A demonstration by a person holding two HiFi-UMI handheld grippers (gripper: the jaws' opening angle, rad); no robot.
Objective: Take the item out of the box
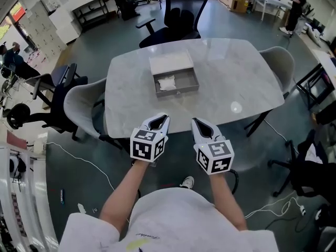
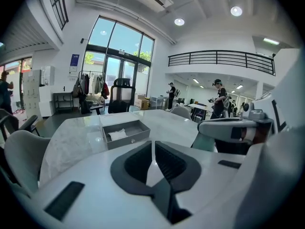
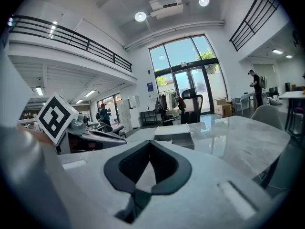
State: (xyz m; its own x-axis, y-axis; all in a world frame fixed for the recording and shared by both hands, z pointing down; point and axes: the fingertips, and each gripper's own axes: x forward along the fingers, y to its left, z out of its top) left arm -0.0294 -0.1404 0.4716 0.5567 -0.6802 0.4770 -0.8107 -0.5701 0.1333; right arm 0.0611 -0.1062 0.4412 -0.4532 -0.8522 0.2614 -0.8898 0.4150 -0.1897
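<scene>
Our left gripper (image 1: 159,118) and right gripper (image 1: 198,123): jaws pressed together, nothing between | well ahead of both jaws, shallow grey box (image 1: 177,92) holds crumpled white item (image 1: 166,83) | risk: if we reach in without spreading the jaws, we only push the item.

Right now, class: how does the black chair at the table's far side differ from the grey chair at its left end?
The black chair has a tall back and armrests; the grey chair is a low rounded shell. The black chair is dark, the grey chair pale like the table. Both stand empty.
</scene>
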